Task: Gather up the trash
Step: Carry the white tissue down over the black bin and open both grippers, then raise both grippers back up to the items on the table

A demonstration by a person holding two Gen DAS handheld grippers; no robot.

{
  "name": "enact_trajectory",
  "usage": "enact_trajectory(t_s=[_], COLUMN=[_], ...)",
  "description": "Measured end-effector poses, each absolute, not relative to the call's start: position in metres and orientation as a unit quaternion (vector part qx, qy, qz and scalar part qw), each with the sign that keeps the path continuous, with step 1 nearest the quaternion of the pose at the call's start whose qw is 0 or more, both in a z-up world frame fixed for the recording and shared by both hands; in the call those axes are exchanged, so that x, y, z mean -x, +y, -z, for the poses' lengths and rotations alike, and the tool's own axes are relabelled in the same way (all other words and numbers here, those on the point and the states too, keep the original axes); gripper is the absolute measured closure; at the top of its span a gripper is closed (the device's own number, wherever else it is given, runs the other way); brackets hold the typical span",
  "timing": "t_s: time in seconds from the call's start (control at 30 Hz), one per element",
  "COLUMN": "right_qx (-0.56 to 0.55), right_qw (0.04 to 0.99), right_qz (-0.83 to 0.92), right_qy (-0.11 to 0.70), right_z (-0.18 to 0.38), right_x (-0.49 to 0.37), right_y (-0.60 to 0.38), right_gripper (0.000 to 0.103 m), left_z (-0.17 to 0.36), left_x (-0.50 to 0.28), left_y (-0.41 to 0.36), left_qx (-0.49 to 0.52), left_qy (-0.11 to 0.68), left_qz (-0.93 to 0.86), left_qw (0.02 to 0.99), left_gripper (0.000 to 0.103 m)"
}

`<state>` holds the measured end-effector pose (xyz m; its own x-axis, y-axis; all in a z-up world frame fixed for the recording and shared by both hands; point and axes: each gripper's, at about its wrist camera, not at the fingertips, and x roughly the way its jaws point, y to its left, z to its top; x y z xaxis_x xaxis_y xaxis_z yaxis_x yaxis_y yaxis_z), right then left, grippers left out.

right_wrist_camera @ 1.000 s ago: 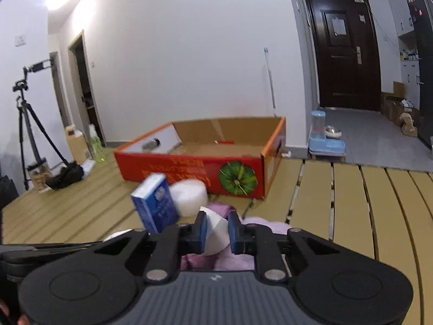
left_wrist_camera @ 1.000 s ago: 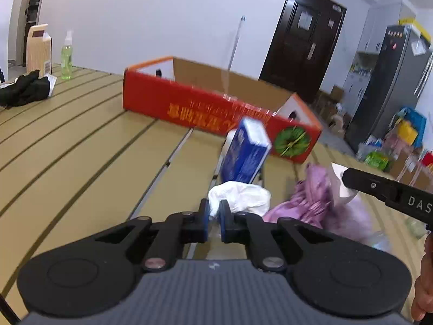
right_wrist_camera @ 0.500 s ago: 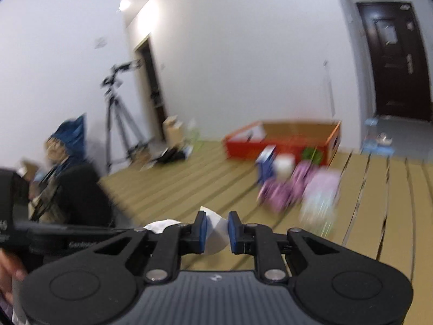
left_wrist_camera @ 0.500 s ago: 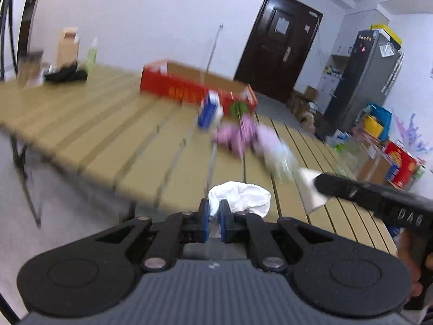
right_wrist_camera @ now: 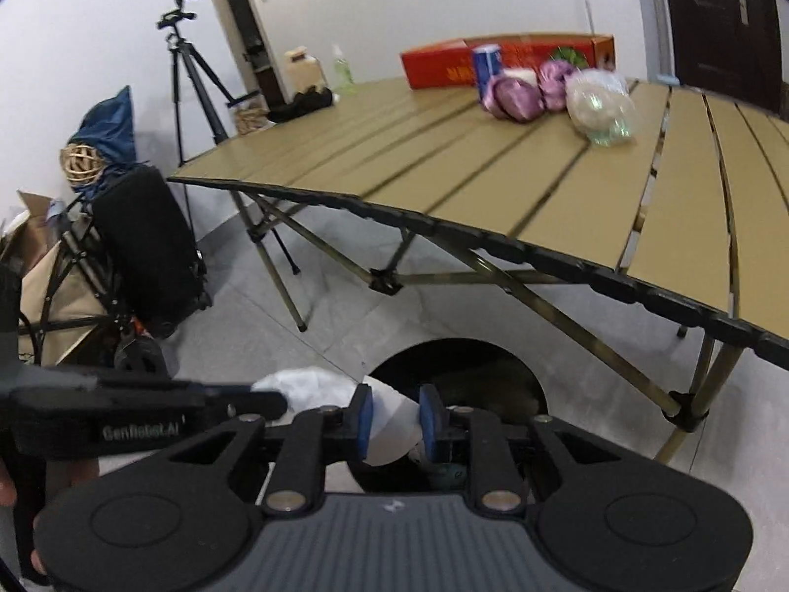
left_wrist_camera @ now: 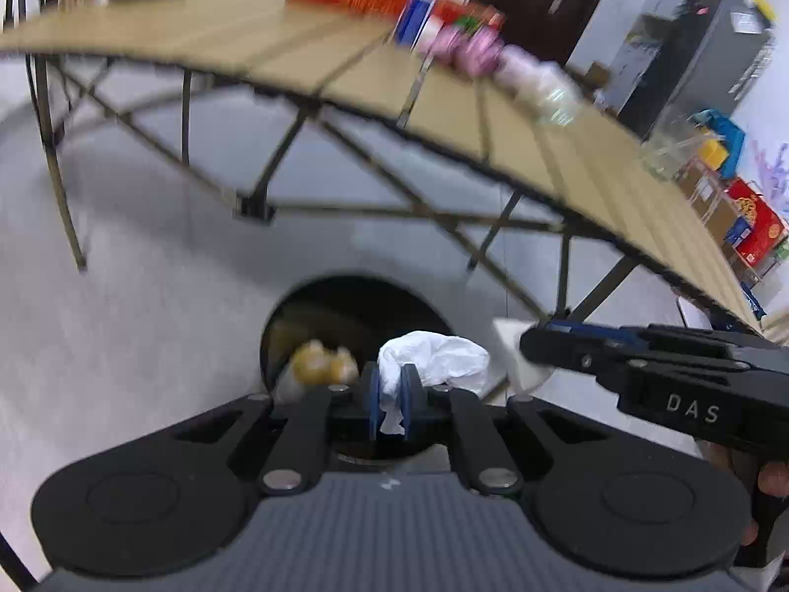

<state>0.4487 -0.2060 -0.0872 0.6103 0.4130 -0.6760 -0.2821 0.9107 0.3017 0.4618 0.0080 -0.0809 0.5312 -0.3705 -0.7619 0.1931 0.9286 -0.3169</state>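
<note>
you are holding both grippers over bin [left_wrist_camera: 345, 315] on floor beside table [right_wrist_camera: 542, 187]. left gripper [left_wrist_camera: 389, 402] is clamping crumpled tissue [left_wrist_camera: 434, 355], jaws nearly together. right gripper [right_wrist_camera: 394, 424] is opening, jaws apart, white paper [right_wrist_camera: 389, 424] sitting between pads, seemingly loosening. keep both tips above dark opening before letting go; let right paper drop clear, then part left jaws. more trash is waiting on table: purple wrappers [right_wrist_camera: 513, 93], clear bag [right_wrist_camera: 599, 106], blue carton [right_wrist_camera: 485, 64].
</note>
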Motion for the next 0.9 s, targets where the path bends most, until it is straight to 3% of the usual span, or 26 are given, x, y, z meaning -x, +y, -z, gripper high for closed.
enact_trajectory(t_s=[0.07, 0.1, 0.13, 0.17, 0.2, 0.4, 0.53, 0.9], right_qx=[-0.077, -0.077, -0.081, -0.089, -0.099, -0.100, -0.084, -0.074], right_qw=[0.891, 0.887, 0.886, 0.886, 0.883, 0.875, 0.877, 0.881], right_qz=[-0.190, -0.191, -0.185, -0.176, -0.166, -0.133, -0.121, -0.141], right_qy=[0.406, 0.412, 0.417, 0.419, 0.429, 0.455, 0.457, 0.446], right_z=[0.097, 0.102, 0.108, 0.113, 0.121, 0.140, 0.140, 0.126], right_x=[-0.466, -0.474, -0.482, -0.490, -0.499, -0.508, -0.503, -0.495], right_y=[-0.205, -0.204, -0.205, -0.207, -0.209, -0.213, -0.214, -0.211], right_gripper=[0.081, 0.078, 0.075, 0.071, 0.062, 0.057, 0.053, 0.052], left_z=[0.094, 0.099, 0.105, 0.111, 0.118, 0.149, 0.130, 0.110], left_x=[-0.480, -0.487, -0.494, -0.501, -0.509, -0.531, -0.528, -0.523], left_y=[0.005, 0.001, -0.003, -0.008, -0.011, -0.010, -0.009, -0.011], left_qx=[0.092, 0.084, 0.073, 0.065, 0.062, 0.074, 0.067, 0.063], left_qy=[0.486, 0.495, 0.501, 0.504, 0.509, 0.557, 0.522, 0.493], left_qz=[0.163, 0.161, 0.161, 0.171, 0.180, 0.130, 0.125, 0.118], left_qw=[0.853, 0.850, 0.847, 0.844, 0.840, 0.817, 0.841, 0.860], left_gripper=[0.092, 0.085, 0.062, 0.048, 0.035, 0.040, 0.037, 0.037])
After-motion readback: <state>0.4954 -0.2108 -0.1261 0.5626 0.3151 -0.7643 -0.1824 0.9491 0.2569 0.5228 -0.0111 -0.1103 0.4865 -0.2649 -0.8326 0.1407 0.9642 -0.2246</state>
